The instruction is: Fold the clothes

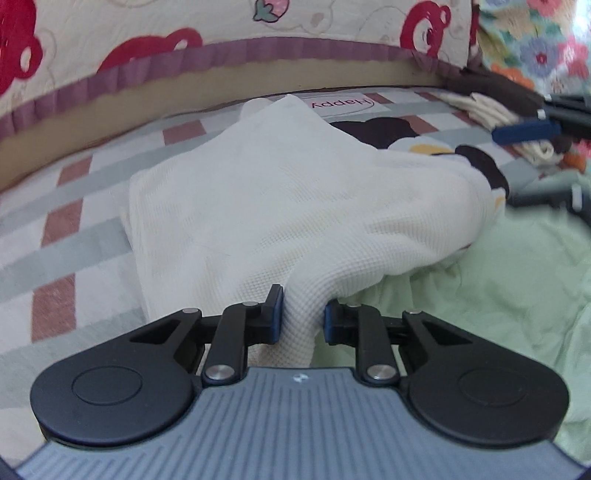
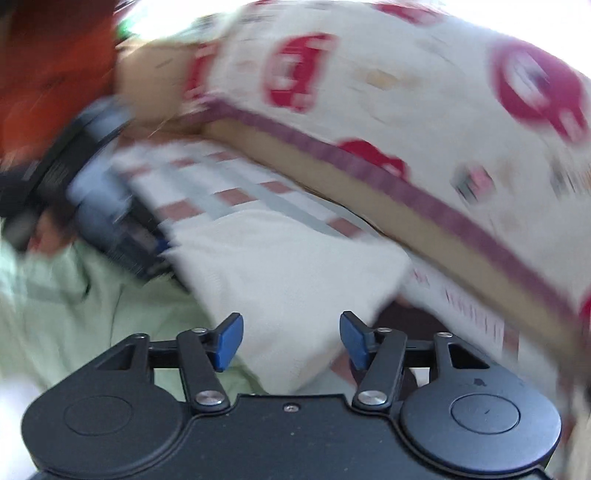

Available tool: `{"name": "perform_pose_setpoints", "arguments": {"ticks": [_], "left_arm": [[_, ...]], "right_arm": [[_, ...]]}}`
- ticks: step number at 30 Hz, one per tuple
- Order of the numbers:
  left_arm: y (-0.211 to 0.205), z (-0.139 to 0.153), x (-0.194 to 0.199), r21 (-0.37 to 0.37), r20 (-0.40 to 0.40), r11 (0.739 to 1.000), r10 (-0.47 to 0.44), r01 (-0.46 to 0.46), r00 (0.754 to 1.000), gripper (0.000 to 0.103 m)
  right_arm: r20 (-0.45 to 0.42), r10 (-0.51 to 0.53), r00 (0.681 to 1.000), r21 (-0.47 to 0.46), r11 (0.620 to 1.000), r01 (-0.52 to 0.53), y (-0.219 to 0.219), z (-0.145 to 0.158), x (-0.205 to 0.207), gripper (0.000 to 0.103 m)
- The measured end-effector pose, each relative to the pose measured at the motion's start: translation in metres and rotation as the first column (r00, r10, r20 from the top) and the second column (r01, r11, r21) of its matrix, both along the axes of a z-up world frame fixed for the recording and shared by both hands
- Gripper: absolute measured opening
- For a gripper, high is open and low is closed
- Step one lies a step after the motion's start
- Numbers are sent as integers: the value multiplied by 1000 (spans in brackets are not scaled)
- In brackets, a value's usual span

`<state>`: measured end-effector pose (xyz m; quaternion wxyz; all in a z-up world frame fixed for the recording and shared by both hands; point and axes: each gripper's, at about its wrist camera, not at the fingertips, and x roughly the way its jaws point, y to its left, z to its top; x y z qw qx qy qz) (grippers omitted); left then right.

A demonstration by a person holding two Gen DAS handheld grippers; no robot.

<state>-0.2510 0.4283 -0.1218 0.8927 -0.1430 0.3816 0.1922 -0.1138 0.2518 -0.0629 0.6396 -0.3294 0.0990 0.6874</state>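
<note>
The white top [image 1: 280,199] is a waffle-knit piece, cream-white and thick, lying partly folded across the middle of the left wrist view. Its left edge sits flat on the checked blanket [image 1: 62,236], and a corner peaks up toward the top centre of the frame. A bunched ridge of it runs down to the bottom centre, where the left gripper [image 1: 302,314] has it pinched: the blue pads are closed in on the fabric from both sides, with the fold filling the narrow gap.

Going left to right in that view, the blanket shows pink and grey squares, then a dark cartoon print [image 1: 476,158] peeks out past the top's right edge, and a pale green garment [image 1: 498,280] lies rumpled at the lower right. Along the top runs a cream quilt [image 1: 229,33] with red shapes and a purple band. At the upper right sits a small heap of brown and cream clothes [image 1: 491,99], with the other gripper's blue fingertip [image 1: 524,131] reaching in beside it.

The right wrist view is badly blurred. The right gripper [image 2: 291,339] stands wide open with nothing between its fingers, hovering over the near corner of the white top [image 2: 280,280]. Green cloth [image 2: 74,306] fills the lower left, and an orange sleeve [image 2: 48,74] shows at the upper left.
</note>
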Motion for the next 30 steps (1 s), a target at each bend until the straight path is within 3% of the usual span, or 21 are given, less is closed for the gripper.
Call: {"name": "perform_pose_setpoints", "arguments": {"ticks": [3, 5, 8, 10, 11, 12, 14, 17, 19, 20, 22, 24, 26, 30], "left_arm": [[19, 0, -5, -113, 59, 993, 41, -34, 997, 20], [33, -1, -10, -187, 101, 980, 82, -62, 992, 20], [38, -1, -14, -204, 131, 977, 96, -68, 987, 20], [32, -1, -15, -171, 130, 984, 70, -47, 989, 20], [26, -2, -15, -141, 122, 990, 44, -26, 992, 20], [21, -2, -14, -112, 113, 994, 18, -5, 993, 21], [5, -3, -10, -25, 58, 998, -60, 62, 996, 24], [-22, -12, 2, 144, -89, 975, -158, 169, 983, 28], [-29, -16, 8, 199, -130, 963, -158, 181, 979, 30], [-30, -15, 8, 212, -136, 961, -151, 178, 979, 29], [-32, -3, 4, 217, -160, 960, -144, 177, 977, 14], [-48, 25, -8, 257, -190, 948, -143, 190, 971, 13], [-68, 57, -30, 284, -169, 942, -136, 181, 976, 14], [-86, 72, -69, 136, -32, 977, -165, 167, 986, 21]], "right_arm": [[204, 120, 972, -6, 993, -121, 14, -18, -32, 62], [365, 184, 913, -43, 983, -181, 28, -35, -49, 63], [608, 195, 770, -87, 980, -179, 44, -66, -60, 64], [628, 169, 760, -96, 986, -140, 51, -70, -49, 60], [621, 155, 768, -97, 988, -121, 54, -70, -43, 47], [575, 143, 805, -94, 990, -109, 55, -62, -37, 35], [497, 137, 857, -96, 990, -103, 55, -45, -29, 23], [454, 157, 877, -91, 987, -129, 53, -29, -28, 21], [433, 166, 886, -93, 986, -139, 54, -24, -25, 20], [415, 168, 894, -98, 985, -140, 55, -24, -22, 20], [373, 186, 909, -113, 982, -154, 51, -22, -25, 19], [342, 259, 903, -151, 964, -219, 38, -11, -33, 19], [297, 350, 888, -196, 933, -302, 22, 3, -40, 19], [13, 407, 913, -244, 887, -392, -6, 32, -27, 19]]}}
